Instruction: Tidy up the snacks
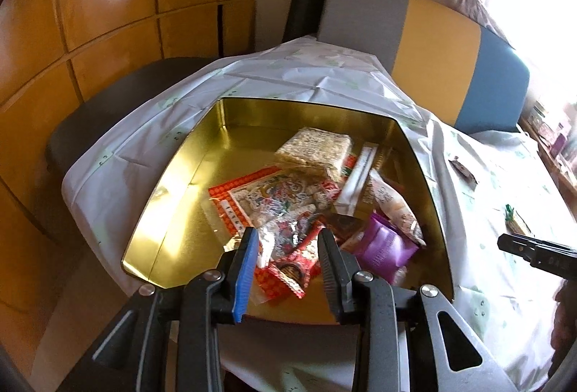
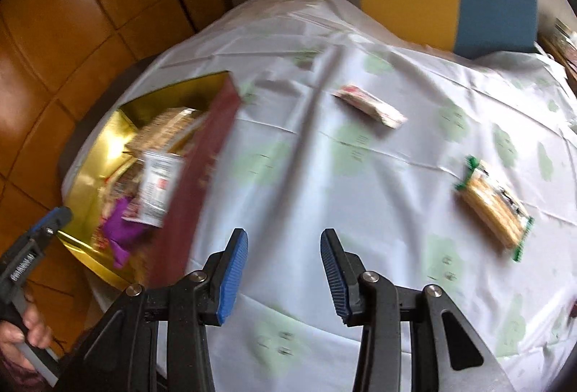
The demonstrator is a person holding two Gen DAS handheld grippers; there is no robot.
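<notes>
The right gripper [image 2: 284, 253] is hovering over the cloth-covered desk [image 2: 306, 183] with its jaws spread and nothing between them. Two snacks are lying loose ahead of it: a green-edged cracker packet [image 2: 492, 208] to its right and a small red-and-white packet [image 2: 369, 105] farther off, well apart from each other. The rest are sitting in the gold tin [image 1: 173, 183], where the left gripper [image 1: 288, 240] is hanging with its jaws apart, empty, just above a red wrapper [image 1: 292, 269]. The cracker packet is probably light, its film slippery and its contents brittle, so pinching it gently across the short width near the middle seems safest; the crimped ends would likely crumple and slip.
</notes>
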